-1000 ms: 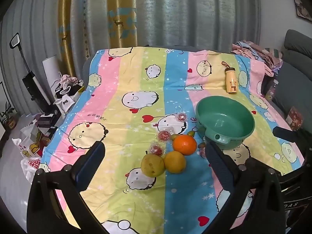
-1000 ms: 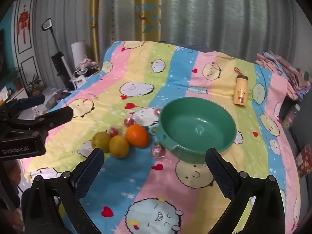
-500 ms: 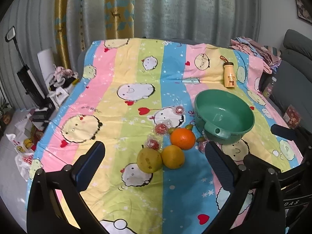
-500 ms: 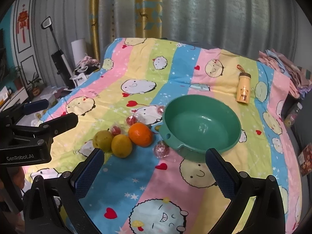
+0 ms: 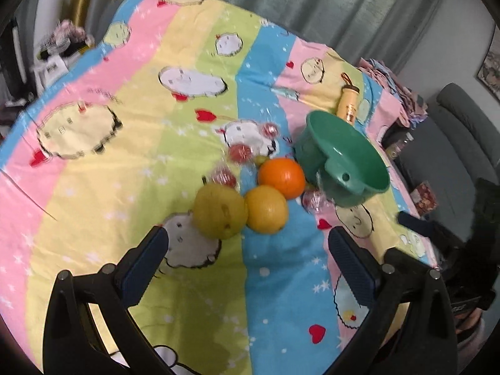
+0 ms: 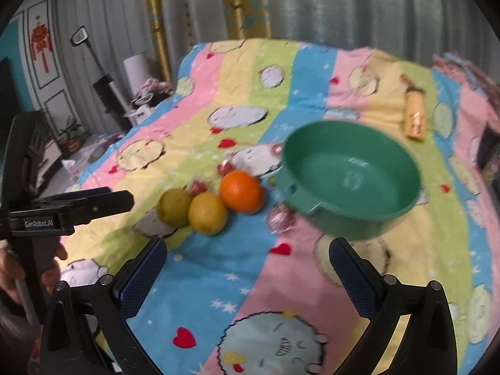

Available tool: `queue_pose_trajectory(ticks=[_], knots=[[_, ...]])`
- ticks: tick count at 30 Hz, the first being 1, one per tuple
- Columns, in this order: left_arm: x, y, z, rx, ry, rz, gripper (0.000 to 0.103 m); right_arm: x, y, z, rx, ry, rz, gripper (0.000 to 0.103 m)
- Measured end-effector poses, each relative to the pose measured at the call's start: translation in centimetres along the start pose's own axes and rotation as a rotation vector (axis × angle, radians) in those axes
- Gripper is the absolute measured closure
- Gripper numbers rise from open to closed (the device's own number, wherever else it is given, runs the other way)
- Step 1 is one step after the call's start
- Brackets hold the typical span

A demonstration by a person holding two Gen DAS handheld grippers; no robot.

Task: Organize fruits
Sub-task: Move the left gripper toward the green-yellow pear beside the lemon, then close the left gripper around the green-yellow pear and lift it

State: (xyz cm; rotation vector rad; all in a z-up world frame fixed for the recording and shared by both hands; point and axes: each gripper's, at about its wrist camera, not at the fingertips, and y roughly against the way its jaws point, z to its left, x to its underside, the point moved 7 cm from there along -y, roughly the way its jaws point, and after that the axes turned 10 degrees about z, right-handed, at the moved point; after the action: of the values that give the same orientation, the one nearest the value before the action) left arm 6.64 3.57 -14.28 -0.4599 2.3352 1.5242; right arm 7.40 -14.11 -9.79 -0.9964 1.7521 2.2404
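Left gripper (image 5: 247,250): jaws wide, empty, above pear (image 5: 218,211).
Right gripper (image 6: 247,257): wide, empty.
Right view only: green bowl (image 6: 351,173) interior, bare.

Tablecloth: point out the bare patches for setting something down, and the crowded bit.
Free: the tablecloth between both grippers and the fruit, and the far stretch beyond the green bowl. The bowl is empty too. Crowded: the pear, lemon and orange touch in a row, wrapped candies around them, close by the bowl.
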Motion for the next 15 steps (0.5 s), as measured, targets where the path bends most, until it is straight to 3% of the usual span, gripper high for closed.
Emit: queue_pose_trajectory(ticks=[3, 5, 12, 15], knots=[[0.6, -1.1, 0.5, 0.062, 0.025, 0.028, 0.001, 0.7, -2.4, 0.5, -0.081, -0.008, 0.040, 0.000], [0.2, -1.6, 0.3, 0.081, 0.020, 0.001, 0.001, 1.0, -3.8, 0.9, -0.121, -0.017, 0.057, 0.000], [-0.3, -3.0, 2.4, 0.031, 0.009, 0.008, 0.005, 1.2, -6.4, 3.7, -0.324, -0.043, 0.111, 0.000], [-0.6, -3.3, 3.0, 0.037, 0.004, -0.001, 0.008, 1.2, -7.2, 5.6, -0.339, 0.011, 0.105, 0.000]])
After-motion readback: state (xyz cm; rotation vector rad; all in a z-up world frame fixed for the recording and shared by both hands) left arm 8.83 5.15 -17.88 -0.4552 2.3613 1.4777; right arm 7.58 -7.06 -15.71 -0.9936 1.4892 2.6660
